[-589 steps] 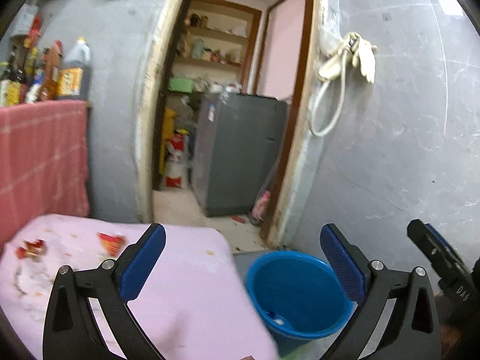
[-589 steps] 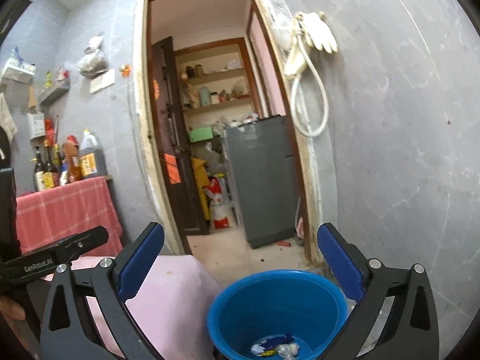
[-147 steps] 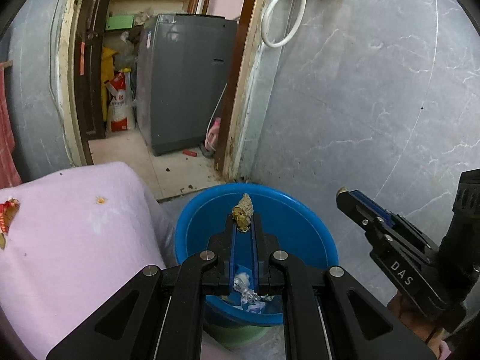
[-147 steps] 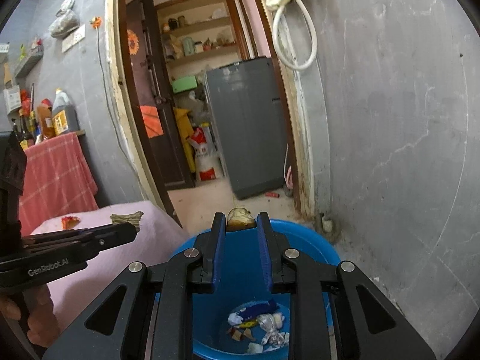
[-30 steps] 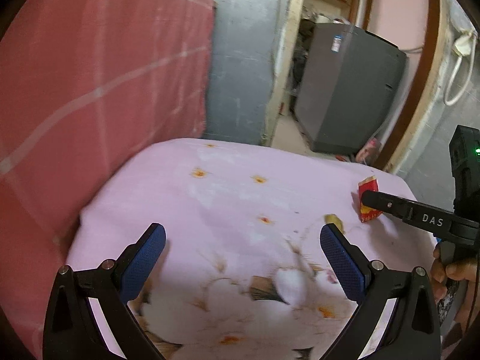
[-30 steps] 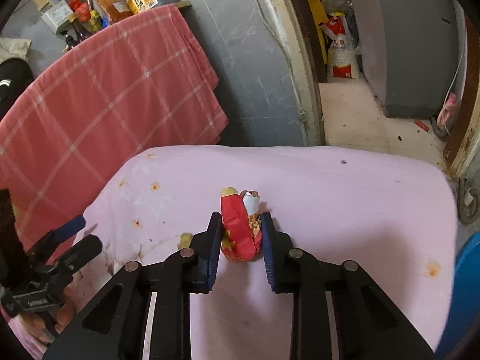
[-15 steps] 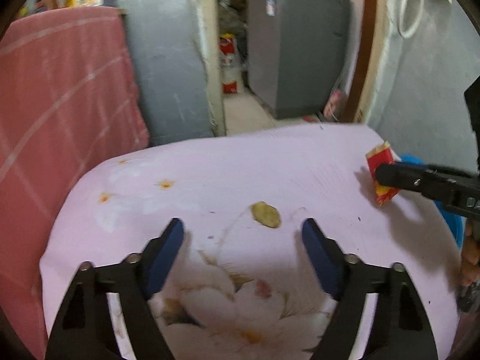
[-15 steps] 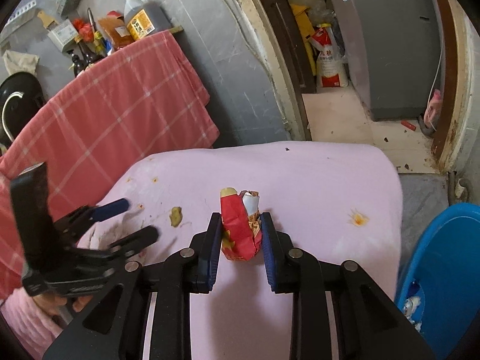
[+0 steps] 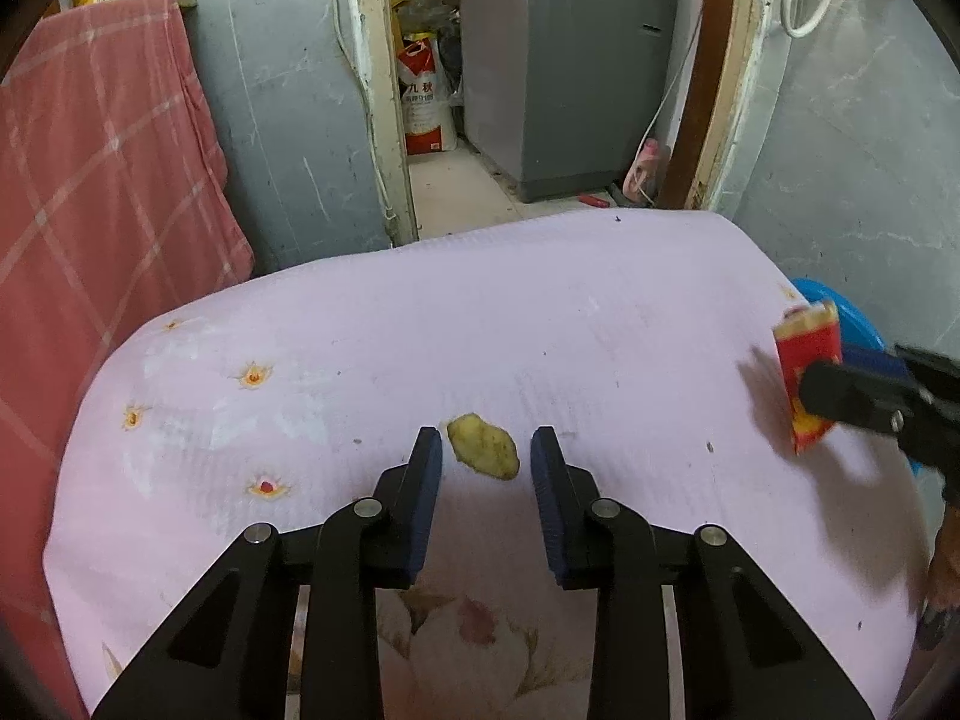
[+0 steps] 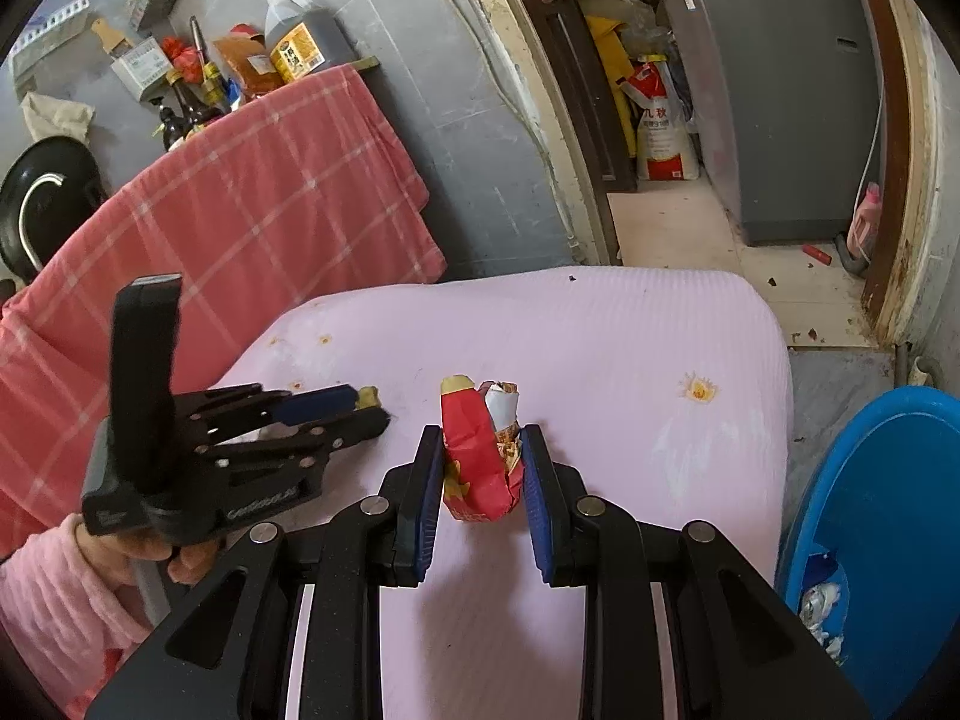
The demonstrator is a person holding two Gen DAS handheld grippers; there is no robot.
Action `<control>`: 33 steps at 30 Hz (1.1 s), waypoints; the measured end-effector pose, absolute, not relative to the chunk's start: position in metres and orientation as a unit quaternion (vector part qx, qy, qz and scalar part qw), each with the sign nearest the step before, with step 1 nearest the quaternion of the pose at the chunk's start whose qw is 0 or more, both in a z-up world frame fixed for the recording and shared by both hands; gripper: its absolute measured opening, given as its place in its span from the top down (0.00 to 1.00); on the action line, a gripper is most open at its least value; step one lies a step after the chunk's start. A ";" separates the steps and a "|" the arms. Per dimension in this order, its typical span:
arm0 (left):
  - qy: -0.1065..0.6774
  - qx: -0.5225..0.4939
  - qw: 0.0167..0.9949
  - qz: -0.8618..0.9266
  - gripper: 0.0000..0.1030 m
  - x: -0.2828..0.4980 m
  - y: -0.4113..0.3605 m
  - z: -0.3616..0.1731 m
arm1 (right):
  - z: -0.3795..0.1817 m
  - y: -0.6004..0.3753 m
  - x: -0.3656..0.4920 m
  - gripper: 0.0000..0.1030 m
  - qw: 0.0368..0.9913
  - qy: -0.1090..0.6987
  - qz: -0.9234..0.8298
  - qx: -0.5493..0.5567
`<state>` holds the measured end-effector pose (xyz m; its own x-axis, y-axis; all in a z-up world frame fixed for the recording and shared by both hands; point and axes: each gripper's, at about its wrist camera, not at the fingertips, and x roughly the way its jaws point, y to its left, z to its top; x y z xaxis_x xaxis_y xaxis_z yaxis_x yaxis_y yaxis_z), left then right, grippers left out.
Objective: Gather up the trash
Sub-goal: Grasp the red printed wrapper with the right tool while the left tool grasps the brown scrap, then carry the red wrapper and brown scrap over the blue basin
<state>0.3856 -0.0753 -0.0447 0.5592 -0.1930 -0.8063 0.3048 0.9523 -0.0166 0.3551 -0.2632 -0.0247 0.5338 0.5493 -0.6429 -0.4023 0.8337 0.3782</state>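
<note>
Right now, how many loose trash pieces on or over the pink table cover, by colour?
Red: 1, the wrapper clamped in the right gripper.
Yellow: 1, the scrap lying between the closing left gripper jaws.
Total: 2.

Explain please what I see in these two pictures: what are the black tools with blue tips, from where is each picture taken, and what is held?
No robot here: a person holds one hand-operated gripper in each hand, and each gripper carries a wide-angle camera looking along its fingers. So each picture shows its own gripper at the bottom and the other one at the side.

In the left camera's picture, the left gripper is closing around a small yellowish food scrap lying on the pink floral cloth; the pads do not touch it yet.

In the right camera's picture, the right gripper is shut on a crumpled red wrapper. The blue bucket at the right edge already contains some trash.
</note>
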 end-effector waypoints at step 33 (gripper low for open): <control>0.207 -0.048 0.966 -0.149 0.84 0.271 -0.095 0.082 | 0.079 -0.304 0.240 0.78 0.968 0.148 0.196 0.052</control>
<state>0.2712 -0.0949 0.0816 0.8700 -0.3075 -0.3854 0.2674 0.9510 -0.1551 0.2400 -0.3036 0.0794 0.8792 0.3950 -0.2665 -0.3639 0.9177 0.1596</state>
